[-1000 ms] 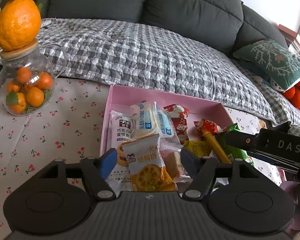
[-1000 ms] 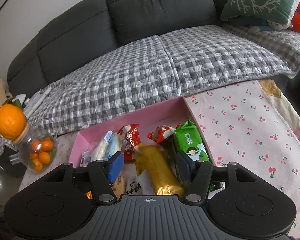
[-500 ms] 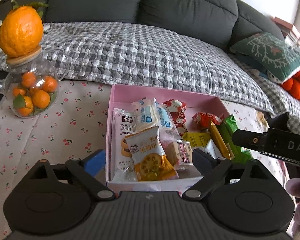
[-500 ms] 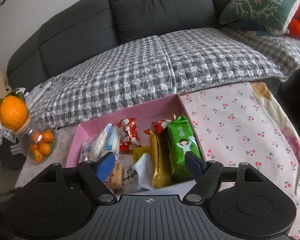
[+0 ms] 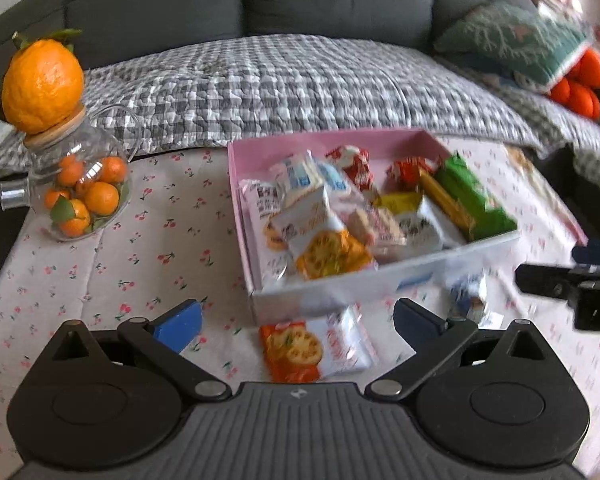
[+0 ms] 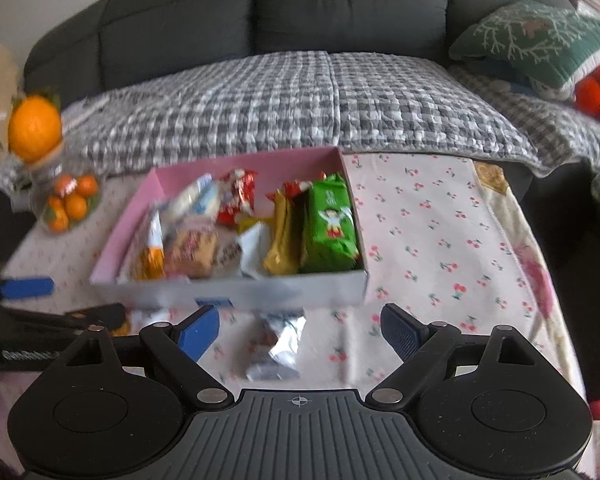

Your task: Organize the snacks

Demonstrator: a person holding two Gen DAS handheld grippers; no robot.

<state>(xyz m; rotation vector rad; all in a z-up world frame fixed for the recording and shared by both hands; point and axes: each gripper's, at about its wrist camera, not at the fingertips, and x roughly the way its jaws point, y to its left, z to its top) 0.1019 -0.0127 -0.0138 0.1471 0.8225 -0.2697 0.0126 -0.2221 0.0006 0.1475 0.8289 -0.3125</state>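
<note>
Snack packets outside pink box (image 5: 380,276): orange one (image 5: 296,350) between opening, empty left gripper (image 5: 296,320) jaws; silver one (image 6: 278,340) between opening, empty right gripper (image 6: 300,330) jaws.

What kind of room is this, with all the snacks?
Most likely a living room at home. A big dark sofa with a checked blanket and a green cushion stands behind a low table in a cherry-print cloth, where the pink snack box sits.

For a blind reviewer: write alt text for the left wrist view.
The left gripper, jaws opening and empty, hangs over an orange cracker packet on the cherry-print cloth, just in front of a pink box full of snacks.
</note>
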